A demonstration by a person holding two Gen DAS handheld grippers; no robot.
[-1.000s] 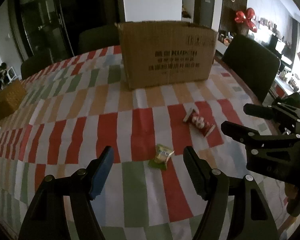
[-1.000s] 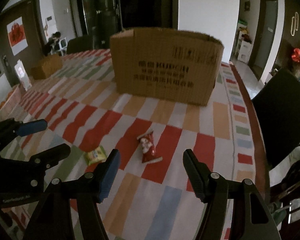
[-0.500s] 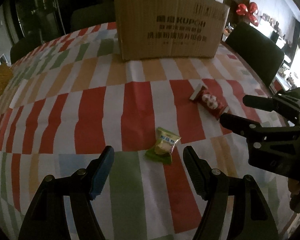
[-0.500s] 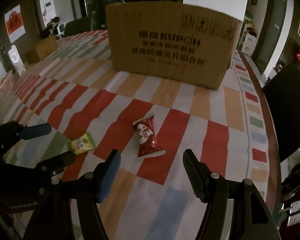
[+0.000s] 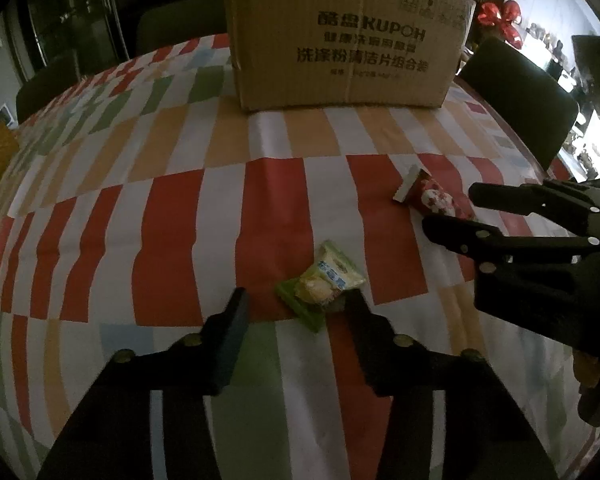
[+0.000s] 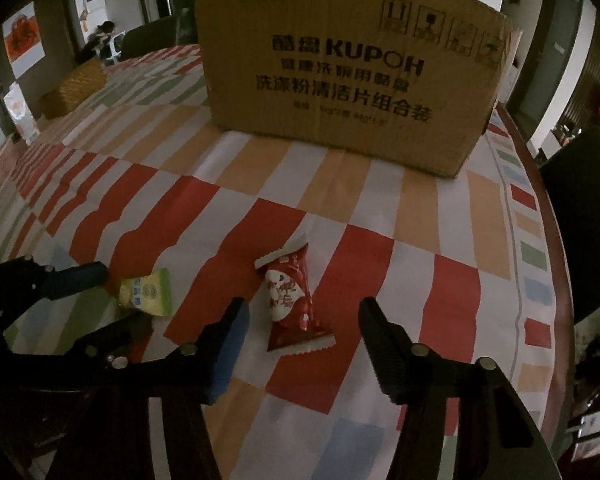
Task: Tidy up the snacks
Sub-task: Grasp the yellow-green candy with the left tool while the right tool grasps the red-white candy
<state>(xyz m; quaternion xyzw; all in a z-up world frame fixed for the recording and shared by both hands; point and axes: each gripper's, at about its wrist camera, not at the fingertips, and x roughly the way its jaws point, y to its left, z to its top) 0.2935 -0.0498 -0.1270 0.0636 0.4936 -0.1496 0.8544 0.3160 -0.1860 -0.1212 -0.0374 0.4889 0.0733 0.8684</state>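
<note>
- The step in hand looked like the pick-up: each gripper was being set over its own snack on the round table's striped red, white, orange and green tablecloth [image 5: 172, 240].
- The left gripper [image 5: 296, 304] had just been closing; its jaws stood apart, straddling the small green-and-yellow crinkly snack packet [image 5: 322, 284]. The right-hand finger looked to be at the packet's edge, the other clear of it, so no clamp yet.
- The right gripper [image 6: 300, 316] had also just been closing; its jaws stood wider apart around the lower end of the red-and-white foil snack packet [image 6: 294, 304], neither pad pressing on it.
- Both packets lay flat on the cloth, near each other, well short of the large brown cardboard box with black printed lettering [image 6: 348, 72], which probably served as the drop-off.
- Next, I judged, each pair of jaws needed to sink a little more and close fully, then lift and carry over the box's tall near wall.
- The two grippers worked close side by side, so they could knock each other.
- Dark chairs [image 5: 520, 96] ringed the table; a woven basket [image 6: 76, 92] sat far off at the left, out of the way.
</note>
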